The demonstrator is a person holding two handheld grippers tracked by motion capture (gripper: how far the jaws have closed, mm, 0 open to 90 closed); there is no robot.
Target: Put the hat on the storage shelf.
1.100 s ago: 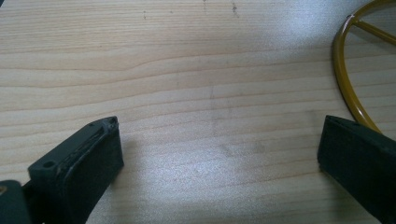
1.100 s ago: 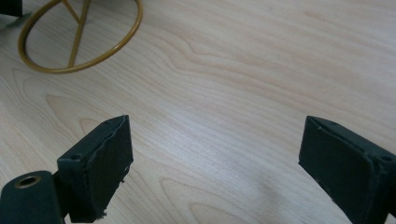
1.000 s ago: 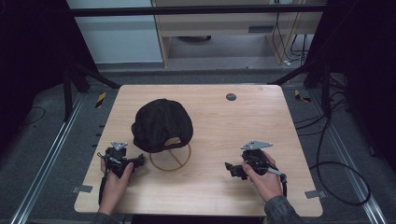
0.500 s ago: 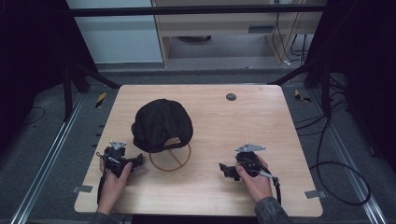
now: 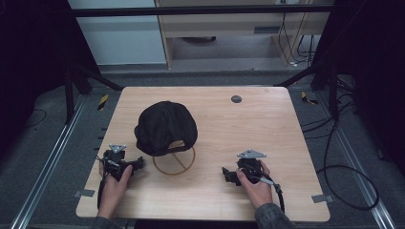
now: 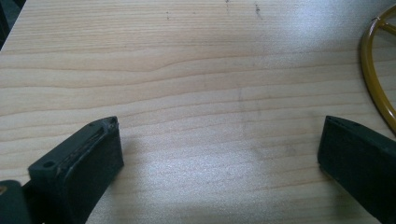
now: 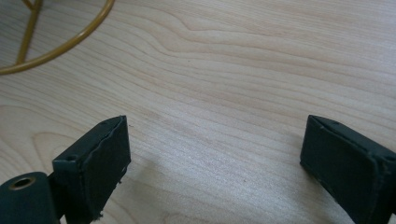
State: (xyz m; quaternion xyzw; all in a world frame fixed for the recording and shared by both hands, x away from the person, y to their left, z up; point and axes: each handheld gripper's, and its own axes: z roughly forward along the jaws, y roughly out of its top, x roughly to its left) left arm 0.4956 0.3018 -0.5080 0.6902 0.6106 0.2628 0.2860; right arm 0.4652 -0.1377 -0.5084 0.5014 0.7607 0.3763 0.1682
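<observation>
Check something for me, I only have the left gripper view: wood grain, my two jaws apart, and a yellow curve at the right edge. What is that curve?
Observer: A gold wire ring with spokes, lying flat on the table.
Operator: Anything on it?
Observer: A black cap overlaps its far edge.
Operator: Where's the other gripper?
Observer: The right gripper sits low at the near right, jaws apart, nothing between them.
</observation>
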